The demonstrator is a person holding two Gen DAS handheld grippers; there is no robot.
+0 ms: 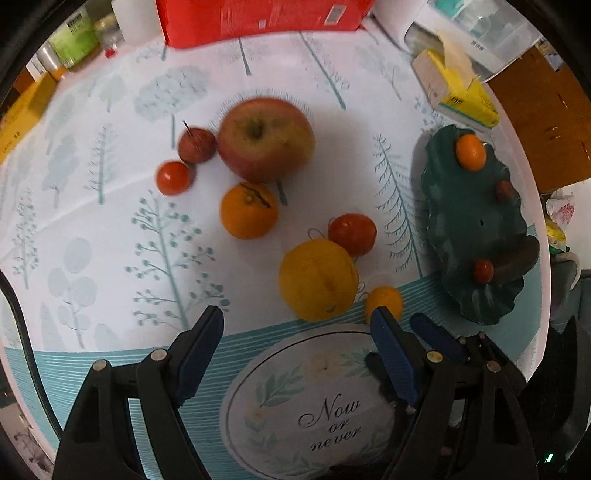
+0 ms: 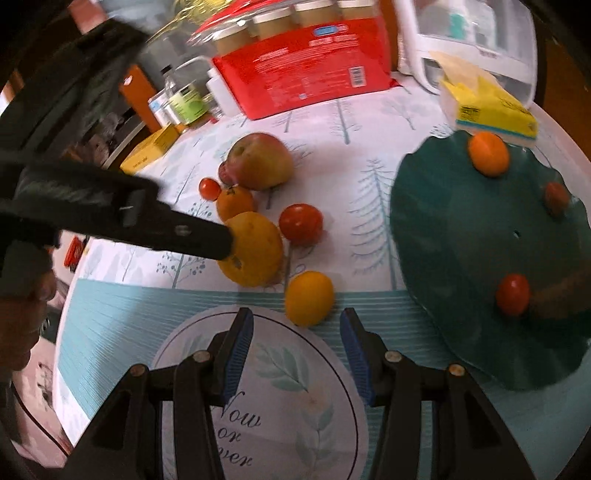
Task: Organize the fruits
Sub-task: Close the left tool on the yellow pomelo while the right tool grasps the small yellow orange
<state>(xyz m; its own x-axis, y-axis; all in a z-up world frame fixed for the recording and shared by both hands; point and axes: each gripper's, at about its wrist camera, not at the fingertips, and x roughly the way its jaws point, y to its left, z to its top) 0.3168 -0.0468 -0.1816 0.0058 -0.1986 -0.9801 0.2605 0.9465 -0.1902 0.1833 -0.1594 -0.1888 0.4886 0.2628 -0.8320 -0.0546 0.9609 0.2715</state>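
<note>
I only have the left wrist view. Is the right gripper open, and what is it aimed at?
Observer: Open. The right gripper points at the small yellow fruit, which sits at the mouth of its gap, with neither finger touching it.
Reviewer: Anything behind the red box?
Observer: Yes, a row of jars with pale lids stands behind the red box.
</note>
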